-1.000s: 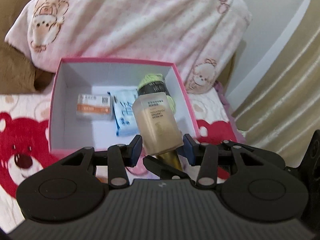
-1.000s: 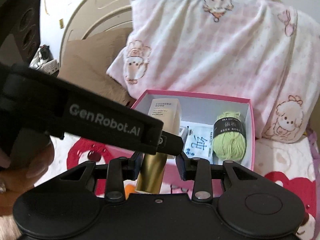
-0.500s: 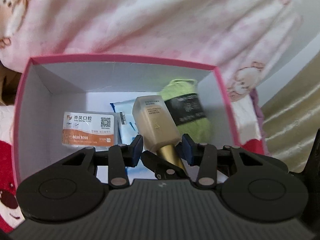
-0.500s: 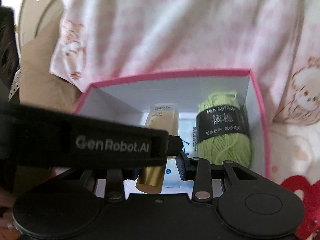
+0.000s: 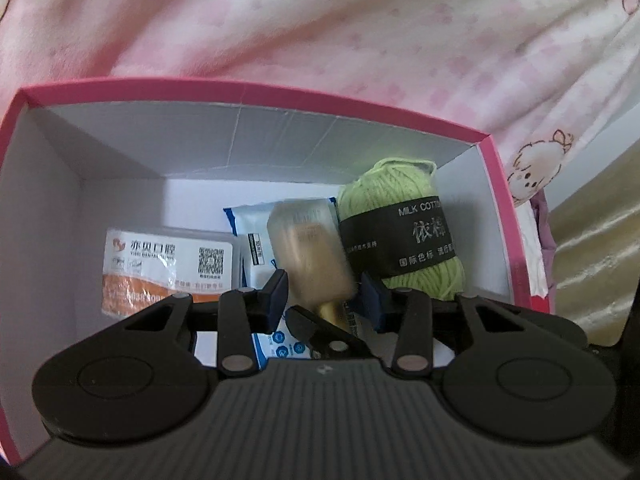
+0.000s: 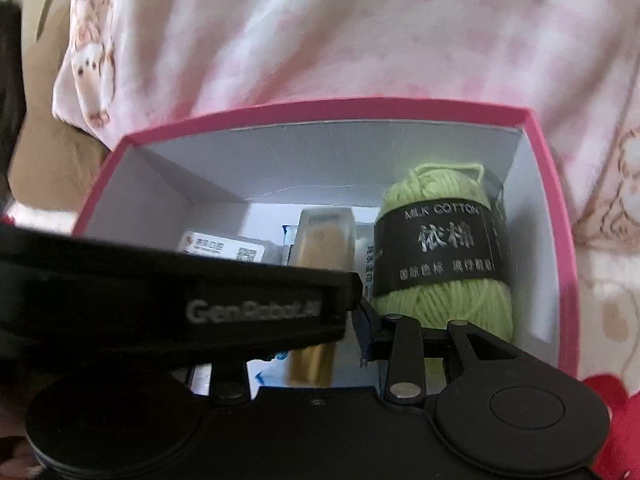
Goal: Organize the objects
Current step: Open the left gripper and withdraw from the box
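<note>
A beige foundation bottle with a gold cap (image 5: 310,256) sits between the fingers of my left gripper (image 5: 324,296), inside the pink box (image 5: 256,94); it is blurred and the fingers stand slightly apart from it. It also shows in the right wrist view (image 6: 324,240). A green yarn ball (image 5: 404,232) lies just to its right, a blue-white wipes pack (image 5: 256,252) under it, and an orange-white dental box (image 5: 168,268) to the left. My right gripper (image 6: 360,336) hovers at the box's near side, its left finger hidden behind the left gripper's body (image 6: 180,300).
The pink box rests on a bear-print blanket (image 6: 608,400). A pink checked pillow (image 5: 320,20) lies right behind the box. A brown cushion (image 6: 44,160) is at the left. Gold curtain (image 5: 592,264) is at the right.
Both grippers moved forward and down into the box. The bottle dropped lower among the items, and the left fingers have opened slightly around it.
</note>
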### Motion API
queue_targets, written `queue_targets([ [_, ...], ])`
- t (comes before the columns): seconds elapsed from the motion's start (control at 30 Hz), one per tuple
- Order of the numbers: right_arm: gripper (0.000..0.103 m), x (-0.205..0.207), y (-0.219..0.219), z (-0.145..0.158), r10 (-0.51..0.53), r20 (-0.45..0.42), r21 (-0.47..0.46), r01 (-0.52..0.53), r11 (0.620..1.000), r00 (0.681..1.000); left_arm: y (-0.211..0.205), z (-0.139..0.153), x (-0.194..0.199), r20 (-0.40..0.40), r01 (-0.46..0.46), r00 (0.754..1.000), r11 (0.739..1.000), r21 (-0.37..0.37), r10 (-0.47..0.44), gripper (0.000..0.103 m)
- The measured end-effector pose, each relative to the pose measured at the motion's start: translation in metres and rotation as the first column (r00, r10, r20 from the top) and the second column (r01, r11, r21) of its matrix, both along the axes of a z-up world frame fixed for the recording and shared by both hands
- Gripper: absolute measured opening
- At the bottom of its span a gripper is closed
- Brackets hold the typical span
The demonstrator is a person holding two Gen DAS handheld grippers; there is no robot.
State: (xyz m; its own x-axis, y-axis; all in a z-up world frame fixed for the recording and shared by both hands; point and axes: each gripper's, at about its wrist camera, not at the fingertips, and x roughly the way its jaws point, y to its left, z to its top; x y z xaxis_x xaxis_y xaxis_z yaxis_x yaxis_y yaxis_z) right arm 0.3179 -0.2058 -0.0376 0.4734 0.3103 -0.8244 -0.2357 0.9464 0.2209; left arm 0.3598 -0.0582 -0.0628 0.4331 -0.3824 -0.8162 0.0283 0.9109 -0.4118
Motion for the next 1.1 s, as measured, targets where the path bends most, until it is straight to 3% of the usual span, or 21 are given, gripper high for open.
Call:
queue_targets([
  [0.23, 0.048, -0.031, -0.012, 0.027, 0.040, 0.060, 0.047, -0.043, 0.998, 0.997, 0.000, 0.030, -0.025, 0.079, -0.001, 0.997, 0.999, 0.040, -0.002, 0.046],
  [0.4, 0.049, -0.068, -0.017, 0.051, 0.091, 0.107, 0.047, -0.097, 0.994, 0.990, 0.000, 0.064, -0.056, 0.106, 0.038, 0.993, 0.989, 0.140, -0.053, 0.051],
  [0.5, 0.052, -0.091, -0.025, 0.068, 0.110, 0.126, 0.049, -0.117, 0.992, 0.986, 0.007, 0.089, -0.080, 0.128, 0.047, 0.989, 0.986, 0.162, -0.069, 0.057],
  [0.8, 0.054, -0.148, -0.033, 0.117, 0.199, 0.134, -0.050, -0.194, 0.980, 0.971, 0.022, 0.135, -0.153, 0.129, 0.017, 0.991, 0.983, 0.184, -0.041, 0.063],
  [1.1, 0.056, -0.205, -0.044, 0.161, 0.272, 0.140, -0.123, -0.256, 0.959, 0.952, 0.025, 0.169, -0.223, 0.133, 0.056, 0.988, 0.981, 0.185, -0.081, 0.066],
])
